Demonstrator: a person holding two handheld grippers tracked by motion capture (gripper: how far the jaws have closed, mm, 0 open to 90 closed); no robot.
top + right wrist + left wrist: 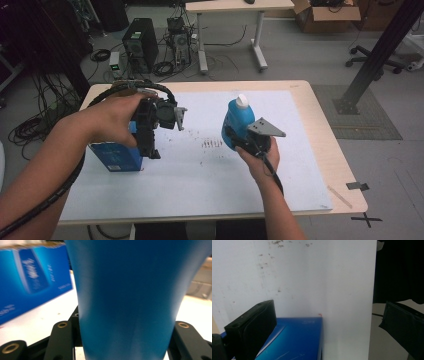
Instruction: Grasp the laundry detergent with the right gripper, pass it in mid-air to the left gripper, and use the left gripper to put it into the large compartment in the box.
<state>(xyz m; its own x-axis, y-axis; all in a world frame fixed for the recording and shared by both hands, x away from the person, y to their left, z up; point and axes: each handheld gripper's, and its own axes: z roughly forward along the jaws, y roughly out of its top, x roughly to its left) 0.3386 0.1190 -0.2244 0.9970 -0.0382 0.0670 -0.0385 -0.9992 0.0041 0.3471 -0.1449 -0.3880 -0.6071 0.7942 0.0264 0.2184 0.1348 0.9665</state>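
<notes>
The right gripper (239,134) is clamped on a blue bottle (237,120) with a white cap (242,101). In the right gripper view the two black jaws press against either side of the bottle's (127,297) blue body, which rises between them. In the high view the bottle leans slightly, cap up and away from the person, held above the white mat (210,170) right of its middle. The grey three-cornered plate (265,127) sits on top of the gripper, and the person's right hand (260,157) grips it from below, forearm coming in from the bottom edge.

The left gripper (150,145) points down at a blue box (117,157) that stands on the left part of the mat. Its jaws stand apart: in the left gripper view one black jaw is at the left, over the near end of the box's (297,340) top face, and the other is at the far right, well clear of the box, with bare mat between them. Neither pad presses on the box. The person's left hand (112,120) holds this gripper from above, and a ribbed black cable (50,200) trails along the forearm.

The mat lies on a light wooden table (325,145), with small dark specks (211,144) between the box and the bottle.
</notes>
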